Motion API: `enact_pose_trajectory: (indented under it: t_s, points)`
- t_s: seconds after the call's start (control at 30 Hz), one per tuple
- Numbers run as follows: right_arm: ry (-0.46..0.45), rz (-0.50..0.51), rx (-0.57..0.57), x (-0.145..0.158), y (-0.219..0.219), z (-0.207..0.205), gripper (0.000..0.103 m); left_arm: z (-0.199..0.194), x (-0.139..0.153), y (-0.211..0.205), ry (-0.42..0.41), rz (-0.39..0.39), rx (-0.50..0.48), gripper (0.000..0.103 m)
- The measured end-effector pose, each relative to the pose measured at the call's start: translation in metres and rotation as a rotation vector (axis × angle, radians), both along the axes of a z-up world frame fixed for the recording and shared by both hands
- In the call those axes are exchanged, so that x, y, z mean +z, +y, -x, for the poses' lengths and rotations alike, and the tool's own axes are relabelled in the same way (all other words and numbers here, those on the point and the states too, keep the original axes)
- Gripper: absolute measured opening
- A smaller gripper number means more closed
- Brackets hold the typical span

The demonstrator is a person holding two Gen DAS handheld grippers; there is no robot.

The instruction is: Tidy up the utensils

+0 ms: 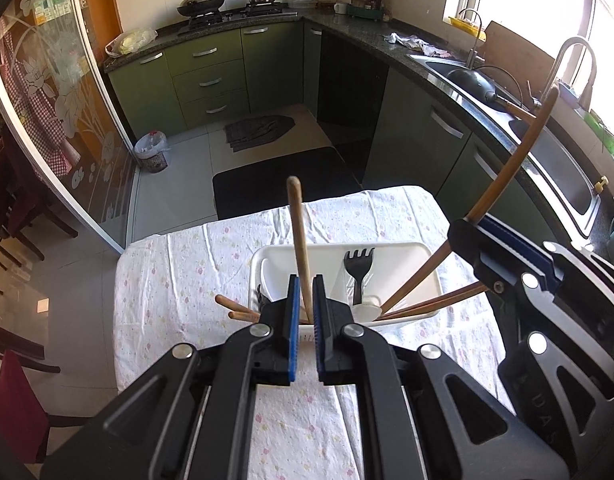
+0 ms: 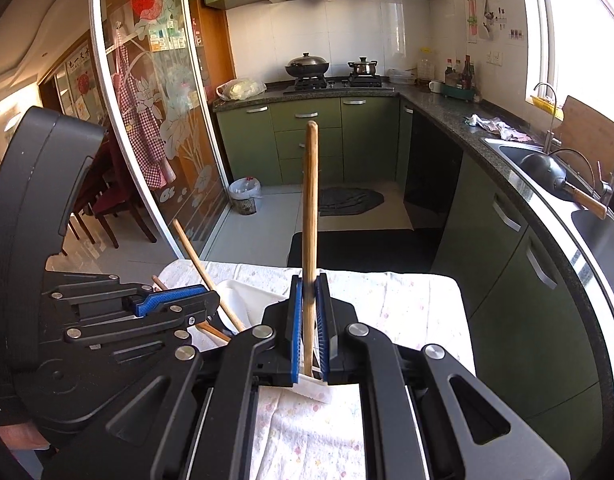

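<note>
Left wrist view: left gripper at lower centre, jaws closed on an upright wooden chopstick over the white tray, which lies mid-frame on the floral tablecloth and holds a black fork.

Right wrist view: right gripper at lower centre pinches another wooden stick, standing upright; the tray sits left of it.

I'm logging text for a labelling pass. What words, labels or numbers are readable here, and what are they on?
"D A S": embossed on the housing of the right gripper, faint, possibly part of a longer word.
"ition": white print on the left gripper, cut off by the frame edge.
Stickers on the glass door: too blurred to read.
Wall scroll: too small to read.
</note>
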State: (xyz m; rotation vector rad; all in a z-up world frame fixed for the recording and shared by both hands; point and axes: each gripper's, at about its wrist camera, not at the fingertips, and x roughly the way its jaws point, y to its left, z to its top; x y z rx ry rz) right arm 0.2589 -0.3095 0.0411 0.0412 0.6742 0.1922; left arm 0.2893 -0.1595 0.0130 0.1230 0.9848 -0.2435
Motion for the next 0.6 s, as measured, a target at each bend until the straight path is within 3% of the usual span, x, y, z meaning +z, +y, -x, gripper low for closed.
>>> enact_pose_trajectory:
  t_s: [0.07, 0.13, 0.3, 0.37, 0.43, 0.57, 0.6]
  points:
    - [0.003, 0.008, -0.006, -0.004, 0.001, 0.002, 0.013, 0.001, -0.005, 0.002, 0.003, 0.002, -0.001, 0.007]
    - [0.005, 0.003, -0.006, -0.006, 0.001, 0.005, 0.027, 0.003, -0.007, 0.003, 0.006, 0.006, 0.005, 0.012]
    - [-0.035, -0.022, -0.013, 0.001, -0.005, 0.028, 0.034, 0.02, -0.003, 0.009, -0.045, 0.023, 0.005, 0.027]
    - [-0.075, -0.046, -0.012, 0.011, -0.011, 0.049, 0.04, 0.037, 0.008, 0.015, -0.108, 0.05, 0.012, 0.04]
    - [-0.144, -0.077, -0.013, 0.022, -0.018, 0.076, 0.063, 0.058, 0.021, 0.021, -0.187, 0.07, 0.019, 0.055]
    - [-0.289, -0.094, -0.038, 0.039, -0.031, 0.137, 0.084, 0.11, 0.047, 0.036, -0.392, 0.069, 0.063, 0.07]
    - [-0.319, -0.094, -0.051, 0.041, -0.034, 0.152, 0.093, 0.122, 0.051, 0.04, -0.424, 0.071, 0.078, 0.078]
